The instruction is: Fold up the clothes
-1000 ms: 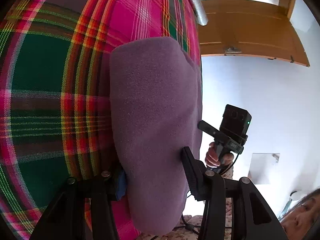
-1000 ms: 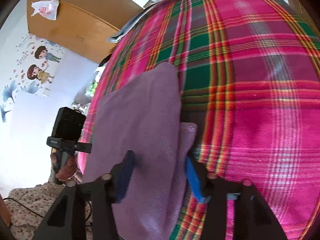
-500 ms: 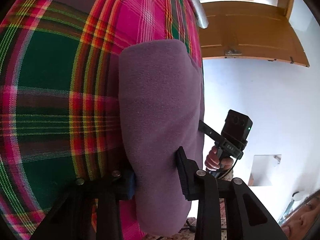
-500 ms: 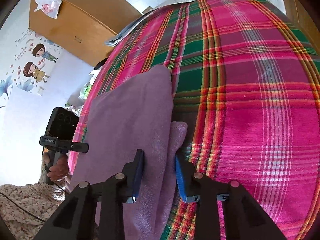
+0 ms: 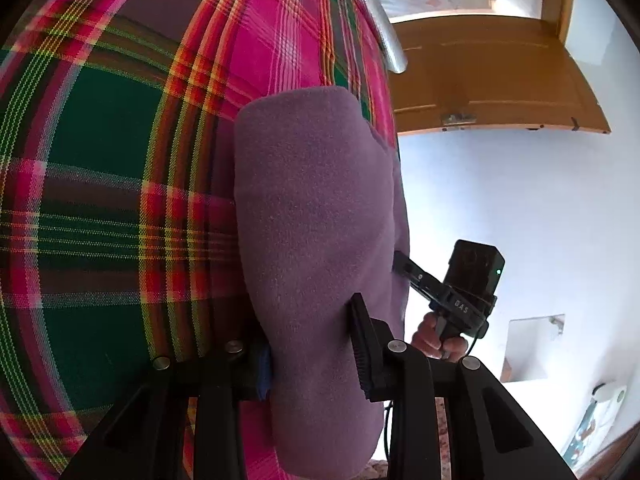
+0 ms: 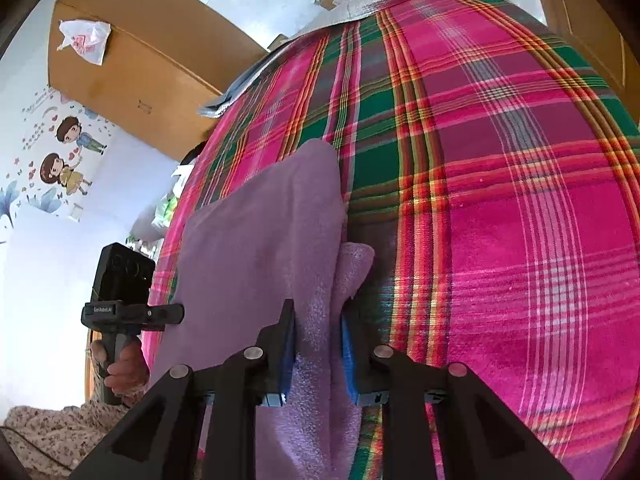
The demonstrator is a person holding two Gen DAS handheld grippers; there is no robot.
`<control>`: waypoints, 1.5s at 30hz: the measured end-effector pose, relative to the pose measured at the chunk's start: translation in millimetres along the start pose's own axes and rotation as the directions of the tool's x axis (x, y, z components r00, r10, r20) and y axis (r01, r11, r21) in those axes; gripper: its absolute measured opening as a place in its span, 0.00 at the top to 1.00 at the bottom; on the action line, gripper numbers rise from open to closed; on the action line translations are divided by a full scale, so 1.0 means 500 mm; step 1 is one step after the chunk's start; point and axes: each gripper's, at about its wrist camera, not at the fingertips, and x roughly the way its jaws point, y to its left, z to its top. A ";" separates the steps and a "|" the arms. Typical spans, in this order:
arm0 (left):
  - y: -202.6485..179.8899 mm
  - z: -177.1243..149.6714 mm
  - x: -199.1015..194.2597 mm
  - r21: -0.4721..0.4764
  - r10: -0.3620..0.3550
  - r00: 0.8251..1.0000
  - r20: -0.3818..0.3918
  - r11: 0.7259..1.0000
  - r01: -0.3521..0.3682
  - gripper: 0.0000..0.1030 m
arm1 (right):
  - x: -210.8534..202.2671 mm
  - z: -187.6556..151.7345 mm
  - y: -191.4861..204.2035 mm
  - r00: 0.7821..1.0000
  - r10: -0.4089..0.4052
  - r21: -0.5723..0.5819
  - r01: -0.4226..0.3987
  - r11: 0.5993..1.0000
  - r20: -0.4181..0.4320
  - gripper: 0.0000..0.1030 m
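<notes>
While the purple cloth (image 5: 320,240) lies folded along the plaid blanket's (image 5: 100,160) edge, your left gripper (image 5: 312,356) pinches one end — your right gripper (image 6: 318,340), jaws just closing, pinches the other end.

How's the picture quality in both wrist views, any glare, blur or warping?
Left wrist view: strong fisheye bend in the plaid blanket, the white wall nearly blown out, the purple garment sharp. Right wrist view: same barrel warp and dark corner vignetting, bright pale wall at left, blanket weave crisp, no motion blur.
</notes>
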 end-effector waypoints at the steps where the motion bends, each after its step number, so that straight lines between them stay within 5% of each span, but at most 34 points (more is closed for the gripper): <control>1: -0.003 0.003 0.000 0.005 0.000 1.000 0.003 1.000 0.000 0.68 | -0.002 -0.001 0.003 1.000 0.004 0.008 -0.004 1.000 0.008 0.80; 16: -0.056 0.055 -0.034 0.084 0.029 0.995 0.091 0.996 -0.037 0.68 | 0.019 0.013 0.066 0.994 0.091 0.041 -0.093 0.995 0.059 0.81; 45: 0.016 0.301 -0.141 -0.009 0.092 0.947 0.308 0.996 -0.094 0.68 | 0.239 0.177 0.210 0.984 0.179 -0.033 -0.178 0.983 0.015 0.81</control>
